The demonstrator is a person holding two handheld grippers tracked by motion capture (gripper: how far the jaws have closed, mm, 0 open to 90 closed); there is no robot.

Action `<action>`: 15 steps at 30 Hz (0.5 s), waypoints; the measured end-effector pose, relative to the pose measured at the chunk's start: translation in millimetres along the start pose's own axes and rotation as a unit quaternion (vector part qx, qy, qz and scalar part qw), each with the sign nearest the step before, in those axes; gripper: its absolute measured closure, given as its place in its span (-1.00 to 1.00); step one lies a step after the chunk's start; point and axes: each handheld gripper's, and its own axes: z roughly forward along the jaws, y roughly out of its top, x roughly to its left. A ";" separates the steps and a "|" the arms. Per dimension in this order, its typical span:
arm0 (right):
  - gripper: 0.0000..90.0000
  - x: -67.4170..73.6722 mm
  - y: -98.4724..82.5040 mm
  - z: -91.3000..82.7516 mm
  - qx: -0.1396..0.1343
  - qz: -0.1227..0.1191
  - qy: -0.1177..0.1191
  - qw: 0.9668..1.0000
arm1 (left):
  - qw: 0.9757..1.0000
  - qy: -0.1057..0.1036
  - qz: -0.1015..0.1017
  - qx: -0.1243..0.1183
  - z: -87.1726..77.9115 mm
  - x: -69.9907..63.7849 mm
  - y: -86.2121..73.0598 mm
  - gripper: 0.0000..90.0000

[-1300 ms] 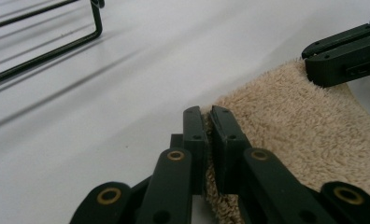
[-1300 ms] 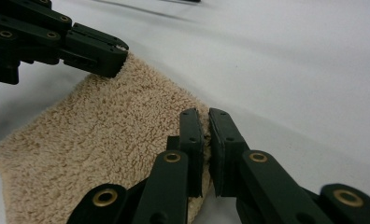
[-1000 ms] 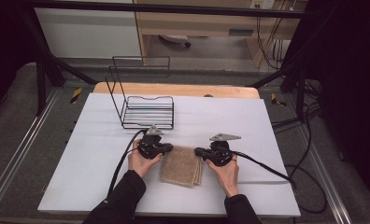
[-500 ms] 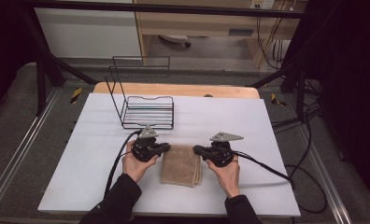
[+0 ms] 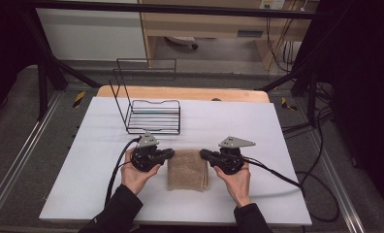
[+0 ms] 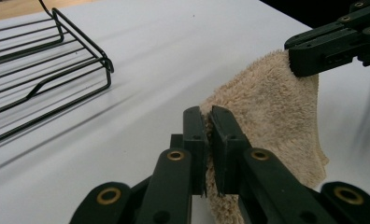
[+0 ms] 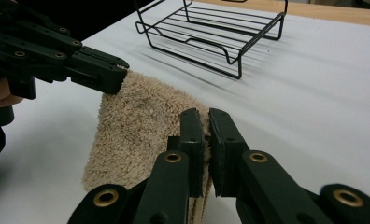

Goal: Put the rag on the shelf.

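high view: left gripper and right gripper clamp towel

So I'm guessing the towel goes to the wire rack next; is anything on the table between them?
Nothing visible: bare white table separates the folded beige terry towel, pinched by the left gripper and right gripper, from the black wire rack.

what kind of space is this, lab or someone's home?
Most likely a lab recording rig: a white table boxed in by a black frame, loose cables on the floor, with just a towel and wire rack set out.
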 end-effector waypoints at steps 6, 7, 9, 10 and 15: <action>0.89 6.3 6.2 -6.5 -0.008 -0.016 -0.004 1.000 | 1.000 0.002 0.007 -0.010 -6.5 -3.9 3.0 0.88; 0.89 7.1 7.2 -7.6 -0.010 -0.017 -0.003 1.000 | 1.000 0.002 0.009 -0.012 -7.8 -4.1 3.5 0.88; 0.89 8.3 9.1 -9.3 -0.015 -0.020 -0.003 1.000 | 1.000 0.000 0.011 -0.017 -10.3 -4.7 4.6 0.88; 0.89 8.9 10.0 -10.2 -0.016 -0.021 -0.003 1.000 | 1.000 0.001 0.012 -0.018 -11.1 -4.9 5.0 0.88; 0.89 12.9 14.2 -13.3 -0.023 -0.028 -0.003 0.999 | 1.000 0.001 0.012 -0.026 -16.1 -5.1 7.1 0.88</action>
